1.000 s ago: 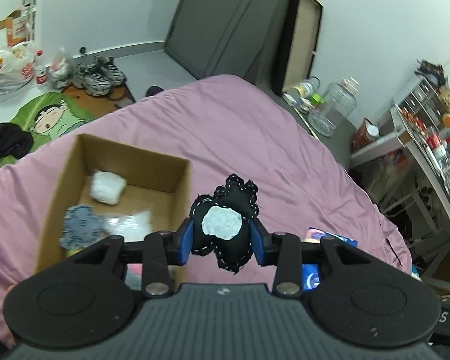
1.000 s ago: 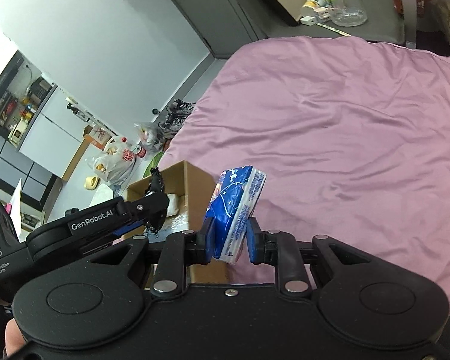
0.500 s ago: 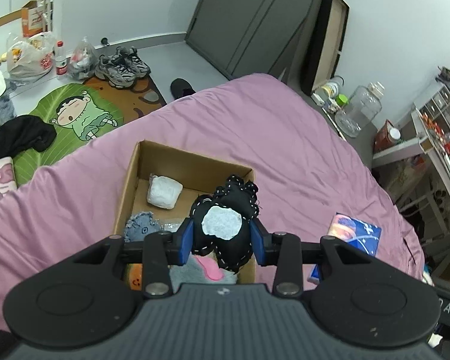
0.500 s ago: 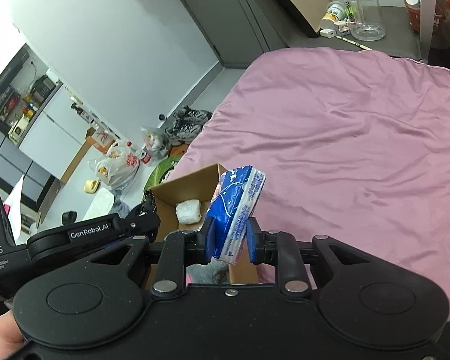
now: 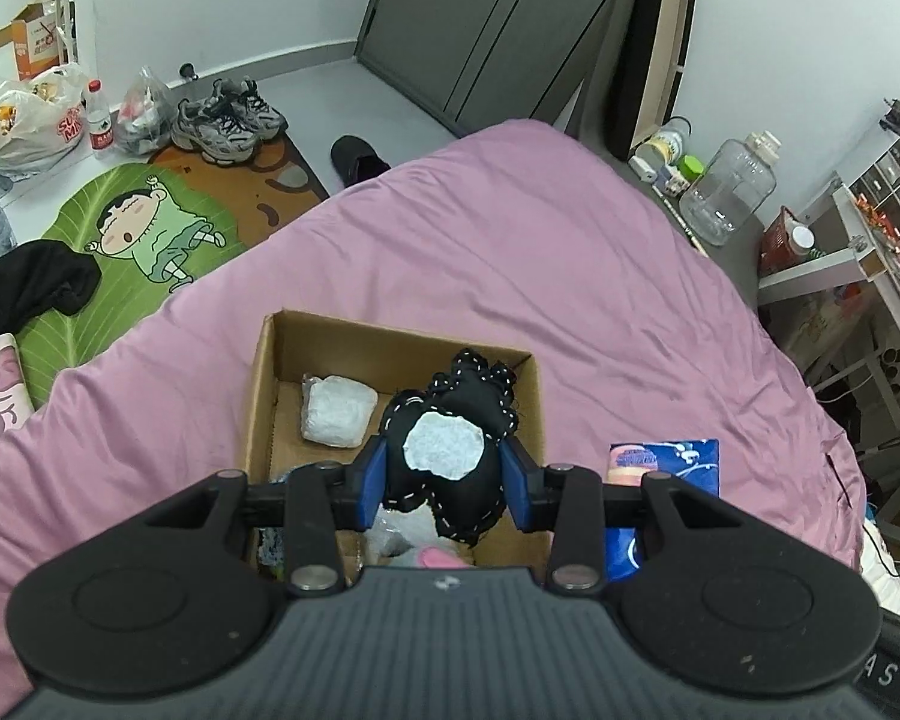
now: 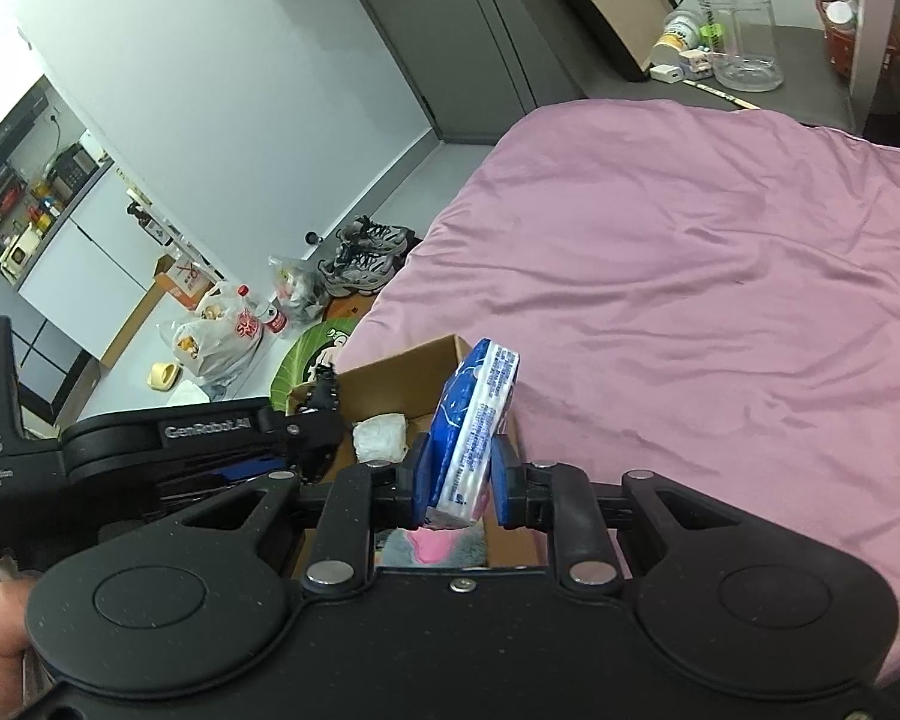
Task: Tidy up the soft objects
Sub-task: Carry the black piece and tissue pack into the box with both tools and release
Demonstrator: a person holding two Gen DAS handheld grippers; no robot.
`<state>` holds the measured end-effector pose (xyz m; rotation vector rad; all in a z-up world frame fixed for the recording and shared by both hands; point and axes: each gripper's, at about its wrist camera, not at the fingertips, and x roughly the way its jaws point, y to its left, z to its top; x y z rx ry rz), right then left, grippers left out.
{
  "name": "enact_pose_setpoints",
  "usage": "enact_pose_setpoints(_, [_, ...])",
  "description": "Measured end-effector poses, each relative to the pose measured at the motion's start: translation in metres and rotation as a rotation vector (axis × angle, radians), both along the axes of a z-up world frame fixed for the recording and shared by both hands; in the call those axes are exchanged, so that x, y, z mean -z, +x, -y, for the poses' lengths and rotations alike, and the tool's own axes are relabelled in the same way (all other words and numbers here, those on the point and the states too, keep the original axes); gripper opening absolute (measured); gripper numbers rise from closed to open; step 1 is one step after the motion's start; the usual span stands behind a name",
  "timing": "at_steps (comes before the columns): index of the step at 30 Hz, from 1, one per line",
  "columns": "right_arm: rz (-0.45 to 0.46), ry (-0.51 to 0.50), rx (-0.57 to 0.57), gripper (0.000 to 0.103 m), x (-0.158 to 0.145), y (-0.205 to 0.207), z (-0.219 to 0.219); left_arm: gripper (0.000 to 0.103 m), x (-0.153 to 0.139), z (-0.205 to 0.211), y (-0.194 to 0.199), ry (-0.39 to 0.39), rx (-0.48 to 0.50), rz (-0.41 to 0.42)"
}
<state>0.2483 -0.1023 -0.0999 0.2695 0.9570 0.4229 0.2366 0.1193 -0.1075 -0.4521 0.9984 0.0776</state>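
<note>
My left gripper point(image 5: 444, 474) is shut on a black plush toy point(image 5: 450, 450) with white stitching and a white patch, hanging over the open cardboard box point(image 5: 390, 330) on the pink bed. Inside the box lie a white wrapped pack point(image 5: 337, 411) and a grey plush with a pink part point(image 5: 417, 546). My right gripper point(image 6: 457, 480) is shut on a blue tissue pack point(image 6: 477, 408), held upright above the box's right wall point(image 6: 402, 372). In the left wrist view that tissue pack point(image 5: 666, 462) shows just right of the box. The right wrist view has the left gripper point(image 6: 210, 438) at its left.
The pink bedspread point(image 5: 540, 252) stretches far and right of the box. On the floor to the left lie a green cartoon mat point(image 5: 144, 234), sneakers point(image 5: 228, 120) and plastic bags point(image 5: 30, 114). A clear jug point(image 5: 726, 192) and a cluttered shelf point(image 5: 870, 252) stand past the bed's right edge.
Both grippers have moved over toward the box with their loads. In the left wrist view the box has slid from the left to under the black plush.
</note>
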Motion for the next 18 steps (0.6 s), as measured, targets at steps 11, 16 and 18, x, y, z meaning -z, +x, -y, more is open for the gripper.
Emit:
enact_pose_setpoints(11, [0.005, -0.053, -0.033, 0.02, 0.01, 0.017, -0.033, 0.04, 0.032, -0.014, 0.021, -0.055, 0.014, -0.054])
enact_pose_setpoints(16, [0.008, -0.085, -0.034, 0.02, 0.014, 0.022, -0.043, 0.043, 0.044, -0.018, 0.03, -0.077, -0.002, -0.06])
enact_pose_setpoints(18, [0.013, -0.098, -0.039, 0.02, 0.016, 0.021, -0.048, 0.047, 0.049, -0.021, 0.034, -0.092, -0.005, -0.073])
